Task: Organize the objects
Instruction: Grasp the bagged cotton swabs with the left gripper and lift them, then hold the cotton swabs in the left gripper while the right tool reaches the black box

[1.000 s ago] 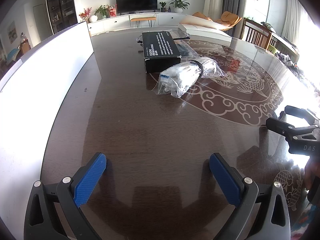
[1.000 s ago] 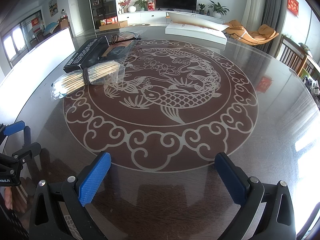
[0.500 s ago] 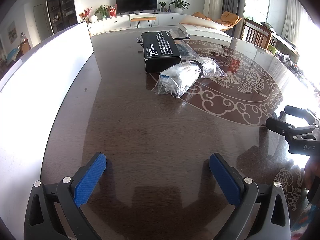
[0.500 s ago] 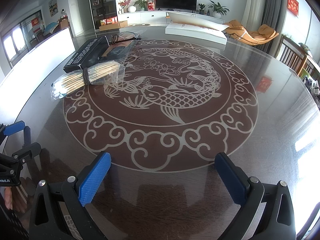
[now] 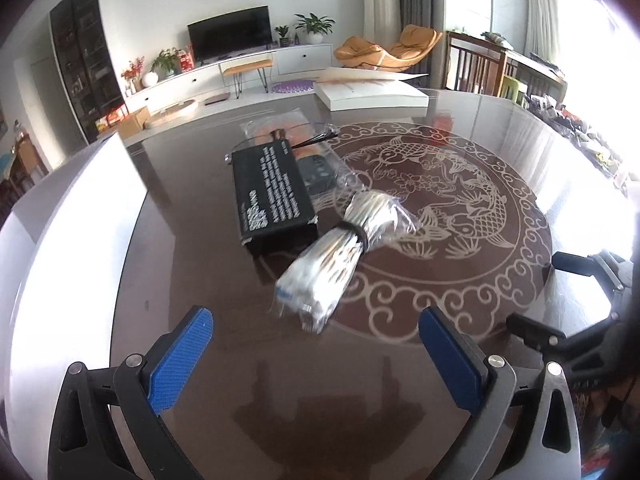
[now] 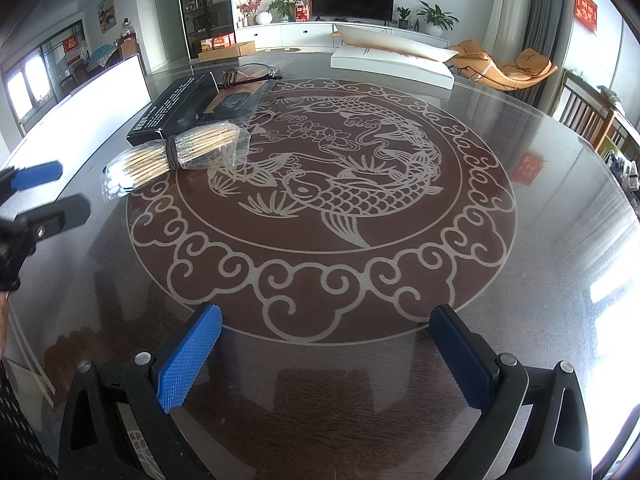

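A clear bag of cotton swabs (image 5: 336, 260) bound by a black band lies on the dark round table; it also shows in the right wrist view (image 6: 172, 156). Behind it lies a black box (image 5: 272, 192) with white print, also in the right wrist view (image 6: 176, 108). A clear packet with glasses (image 5: 296, 136) lies beyond the box. My left gripper (image 5: 316, 352) is open and empty, just short of the swab bag. My right gripper (image 6: 326, 354) is open and empty above the fish pattern's rim.
A white board (image 5: 68, 216) stands along the table's left edge. A flat white box (image 6: 392, 60) lies at the far side. The right gripper shows at the right of the left wrist view (image 5: 576, 300). Chairs (image 6: 588, 116) stand at the right.
My left gripper has moved forward and turned right toward the swab bag, which now lies close ahead. The right gripper has hardly moved.
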Available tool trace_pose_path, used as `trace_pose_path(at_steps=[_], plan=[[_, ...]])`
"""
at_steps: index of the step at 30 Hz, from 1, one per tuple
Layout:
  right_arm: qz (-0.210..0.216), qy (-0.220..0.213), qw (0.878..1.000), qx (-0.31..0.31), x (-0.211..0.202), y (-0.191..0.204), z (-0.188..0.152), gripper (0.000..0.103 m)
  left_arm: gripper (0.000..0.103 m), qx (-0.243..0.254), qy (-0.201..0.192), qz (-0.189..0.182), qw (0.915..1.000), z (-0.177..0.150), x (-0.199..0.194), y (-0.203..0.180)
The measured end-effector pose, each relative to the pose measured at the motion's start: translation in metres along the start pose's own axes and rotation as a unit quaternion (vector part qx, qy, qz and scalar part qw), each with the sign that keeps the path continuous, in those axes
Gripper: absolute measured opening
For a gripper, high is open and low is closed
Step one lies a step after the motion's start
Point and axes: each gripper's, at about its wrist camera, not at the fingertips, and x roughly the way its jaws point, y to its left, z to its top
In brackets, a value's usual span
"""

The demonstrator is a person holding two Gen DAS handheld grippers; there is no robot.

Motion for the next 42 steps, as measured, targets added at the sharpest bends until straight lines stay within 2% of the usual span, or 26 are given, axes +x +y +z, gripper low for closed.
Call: trace_pose_path(at_steps=[4, 5, 6, 7, 8, 9, 12, 17, 20, 22, 23, 24, 26, 28, 30, 32, 35, 42], plan=[[0.0, 0.0, 1.0, 0.0, 0.0, 0.0, 0.0, 0.103, 0.103, 0.041, 0.033, 0.02, 0.9984, 0.024, 0.039, -0.014], [0.0, 0.0, 1.0, 0.0, 0.0, 0.0, 0.0, 0.103, 0.092, 0.049, 0.035, 0.019, 0.998, 0.026, 0.045, -0.019], [0.0, 0.0, 1.0, 0.0, 0.0, 0.0, 0.0, 0.103, 0.059, 0.053, 0.032, 0.007, 0.9981, 0.026, 0.049, -0.021], [0.0, 0.0, 1.0, 0.0, 0.0, 0.0, 0.0, 0.103, 0.041, 0.048, 0.037, 0.007, 0.9981, 0.026, 0.053, -0.023], [0.0, 0.0, 1.0, 0.0, 0.0, 0.0, 0.0, 0.103, 0.035, 0.035, 0.038, -0.008, 0.9986, 0.025, 0.053, -0.022], [0.0, 0.0, 1.0, 0.0, 0.0, 0.0, 0.0, 0.103, 0.035, 0.017, 0.033, -0.019, 0.9991, 0.021, 0.047, -0.02], [0.0, 0.0, 1.0, 0.0, 0.0, 0.0, 0.0, 0.103, 0.035, -0.003, 0.026, -0.005, 0.9996, -0.006, 0.023, -0.019], [0.0, 0.0, 1.0, 0.0, 0.0, 0.0, 0.0, 0.103, 0.035, -0.068, 0.025, 0.029, 0.997, -0.066, -0.022, -0.002], [0.0, 0.0, 1.0, 0.0, 0.0, 0.0, 0.0, 0.103, 0.038, -0.114, 0.021, 0.056, 0.9916, -0.082, -0.031, 0.02], [0.0, 0.0, 1.0, 0.0, 0.0, 0.0, 0.0, 0.103, 0.052, -0.14, 0.038, 0.063, 0.9874, -0.085, -0.024, 0.035], [0.0, 0.0, 1.0, 0.0, 0.0, 0.0, 0.0, 0.103, 0.068, -0.151, 0.038, 0.062, 0.9859, -0.083, -0.022, 0.042], [0.0, 0.0, 1.0, 0.0, 0.0, 0.0, 0.0, 0.103, 0.076, -0.159, 0.037, 0.061, 0.9846, -0.082, -0.02, 0.047], [0.0, 0.0, 1.0, 0.0, 0.0, 0.0, 0.0, 0.103, 0.077, -0.158, 0.043, 0.064, 0.9844, -0.08, -0.014, 0.051], [0.0, 0.0, 1.0, 0.0, 0.0, 0.0, 0.0, 0.103, 0.082, -0.143, 0.04, 0.074, 0.9861, -0.078, -0.012, 0.051], [0.0, 0.0, 1.0, 0.0, 0.0, 0.0, 0.0, 0.103, 0.093, -0.148, 0.037, 0.075, 0.9854, -0.08, -0.01, 0.055], [0.0, 0.0, 1.0, 0.0, 0.0, 0.0, 0.0, 0.103, 0.097, -0.162, 0.035, 0.074, 0.9834, -0.084, -0.009, 0.061], [0.0, 0.0, 1.0, 0.0, 0.0, 0.0, 0.0, 0.103, 0.102, -0.158, 0.037, 0.074, 0.984, -0.083, -0.006, 0.057], [0.0, 0.0, 1.0, 0.0, 0.0, 0.0, 0.0, 0.103, 0.103, -0.156, 0.039, 0.071, 0.9844, -0.083, -0.006, 0.057]])
